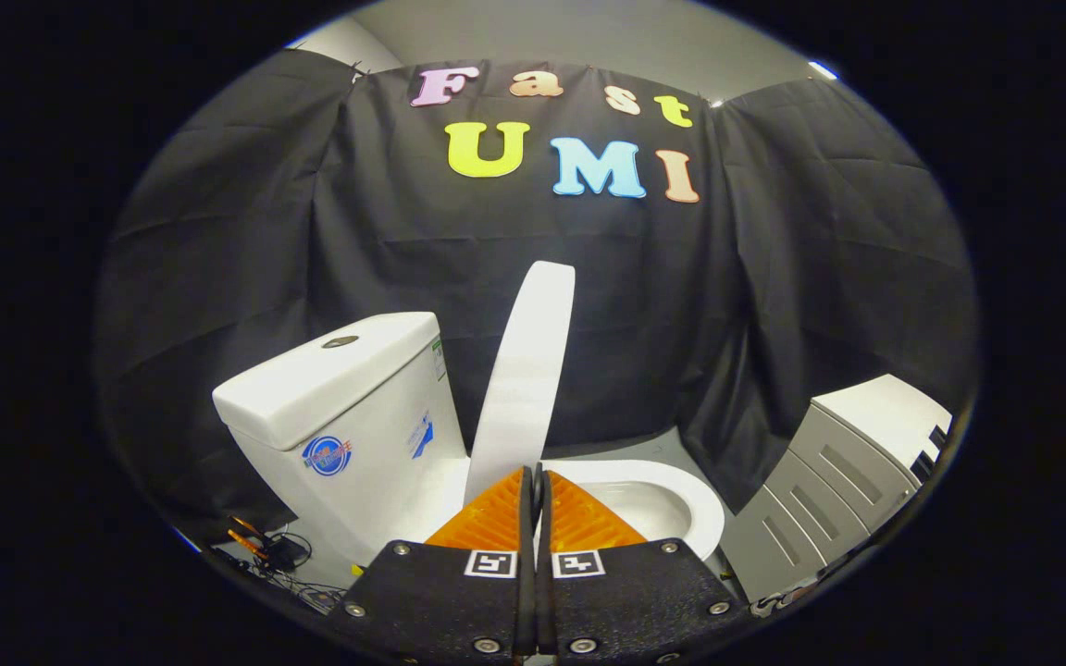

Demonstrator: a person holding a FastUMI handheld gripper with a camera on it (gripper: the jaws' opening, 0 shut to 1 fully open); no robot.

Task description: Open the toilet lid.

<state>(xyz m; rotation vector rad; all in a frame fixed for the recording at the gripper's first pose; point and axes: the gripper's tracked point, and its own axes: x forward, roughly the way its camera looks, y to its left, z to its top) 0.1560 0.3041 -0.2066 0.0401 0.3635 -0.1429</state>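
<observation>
- Jaws were closed: the gripper's [533, 481] two fingers met at a thin seam with nothing seen between them. Whether the tips pinched the lid's lower edge could not be told; the contact spot sat hidden behind the fingers.
- Toilet lid [526, 379] stood just ahead of the fingertips, raised steeply, seen almost edge-on, leaning toward the tank [357, 407] that lay ahead and to the left of the jaws.
- A gap of dark cloth wall [218, 277] showed between lid and tank, so the lid was judged not yet resting against the tank.
- Bowl rim [681, 499] lay open, just beyond the fingers on the right side; the seat appeared left down.
- Judgement: task nearly done; step in hand was the last tip-back of the lid.
- To do it well: push slow and steady from the lid's inner face, following its hinge arc toward the tank, not straight ahead.
- Ease off near the tank so the lid settles and does not knock or rebound.
- Draw the fingers back only once the lid stands by itself.
- Grey cabinet [848, 462] stood well right of the jaws, clear of the work. Loose cables [274, 555] lay on the floor, left of the fingers.
</observation>
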